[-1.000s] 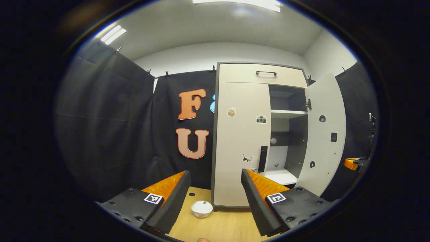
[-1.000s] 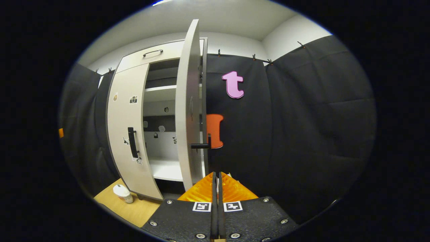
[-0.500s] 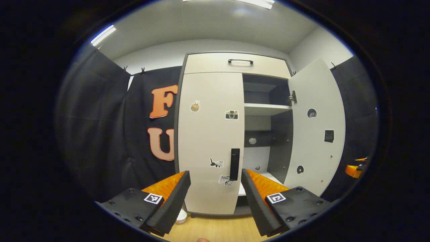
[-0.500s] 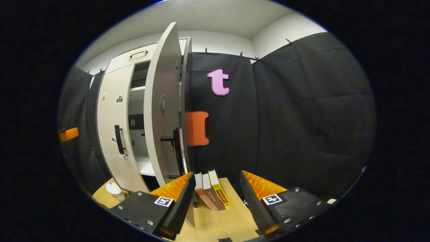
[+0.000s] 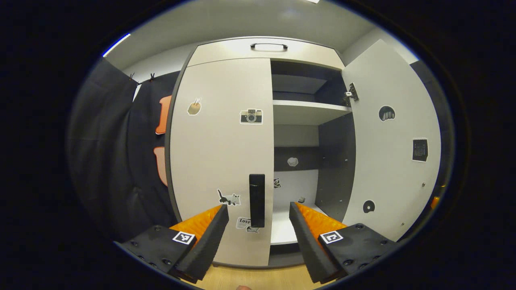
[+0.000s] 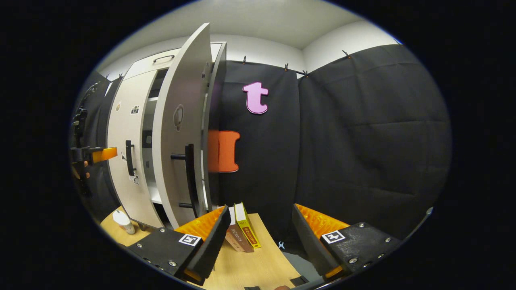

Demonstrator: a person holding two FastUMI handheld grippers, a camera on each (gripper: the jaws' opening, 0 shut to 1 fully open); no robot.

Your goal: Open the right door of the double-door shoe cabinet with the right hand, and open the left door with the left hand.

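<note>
The white shoe cabinet's left door (image 5: 219, 153) is closed, with stickers and a black vertical handle (image 5: 256, 200) near its inner edge. My left gripper (image 5: 258, 219) is open, and that handle stands just beyond and between its fingertips. The right door (image 5: 389, 145) is swung wide open, baring shelves (image 5: 308, 112) inside. In the right gripper view the open right door (image 6: 177, 133) is seen from its outer side with its black handle (image 6: 189, 177). My right gripper (image 6: 260, 221) is open, holds nothing, and is apart from that door. The left gripper (image 6: 96, 155) appears far left by the closed door (image 6: 125, 141).
Several books (image 6: 242, 231) lean against the black cloth on the wooden table (image 6: 258, 266), just beyond my right gripper. A small white bottle (image 6: 123, 221) stands on the table by the cabinet's front corner. A drawer with a black handle (image 5: 269, 46) tops the cabinet.
My left gripper has moved toward the cabinet until the left door's handle sits between its fingertips. My right gripper went from shut to open and drew away from the right door.
</note>
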